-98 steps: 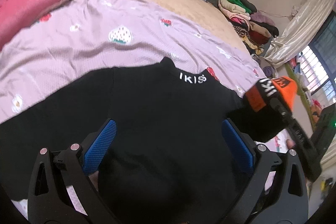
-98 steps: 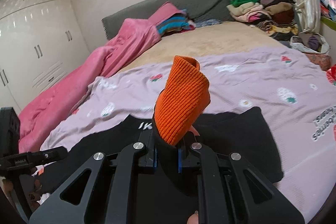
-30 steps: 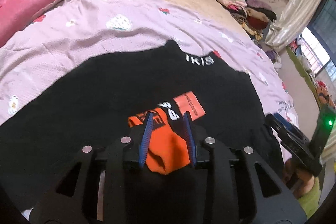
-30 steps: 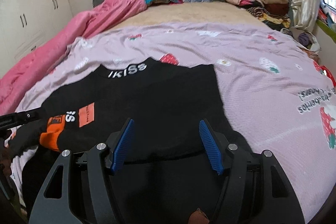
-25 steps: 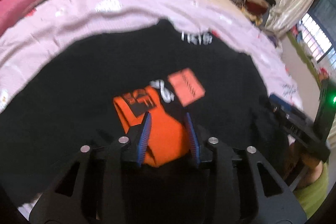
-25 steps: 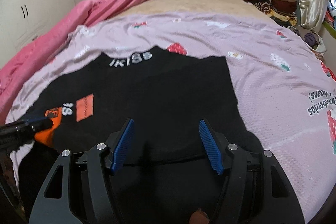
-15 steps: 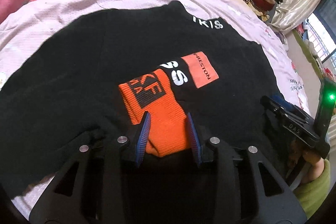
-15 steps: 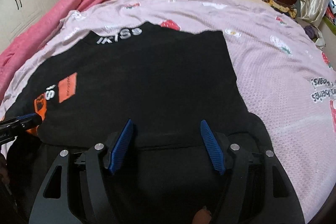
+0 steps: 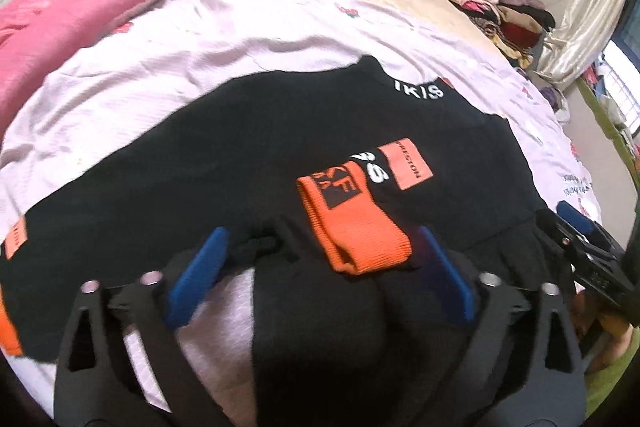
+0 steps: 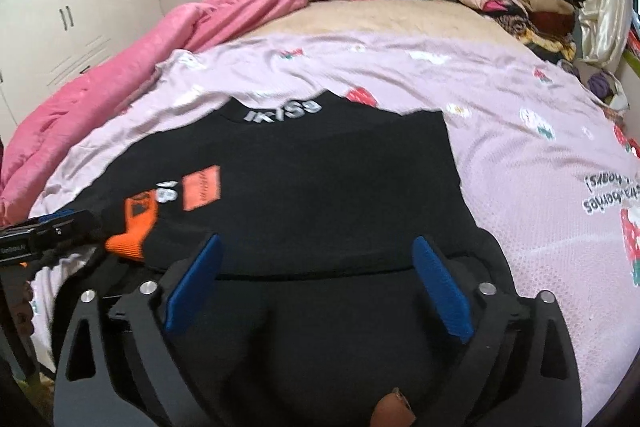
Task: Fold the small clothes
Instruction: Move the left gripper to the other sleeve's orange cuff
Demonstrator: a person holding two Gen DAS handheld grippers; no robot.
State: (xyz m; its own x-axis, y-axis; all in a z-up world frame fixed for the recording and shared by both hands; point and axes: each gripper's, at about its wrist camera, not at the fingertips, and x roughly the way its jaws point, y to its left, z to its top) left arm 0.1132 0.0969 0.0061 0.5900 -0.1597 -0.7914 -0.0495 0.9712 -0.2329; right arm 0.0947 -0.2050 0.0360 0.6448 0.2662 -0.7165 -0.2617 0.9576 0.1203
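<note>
While the black long-sleeved knit top (image 9: 248,155) lies flat on the lilac strawberry-print bedsheet (image 9: 200,39), its ribbed orange sleeve cuff (image 9: 352,227) rests folded across the chest, next to the orange patch. Left gripper (image 9: 320,267): jaws have just been opening, now wide, cuff lying loose between the blue pads, not pinched. Right gripper (image 10: 316,271): jaws also just opened wide, nothing gripped, hovering over the top's lower hem.
</note>
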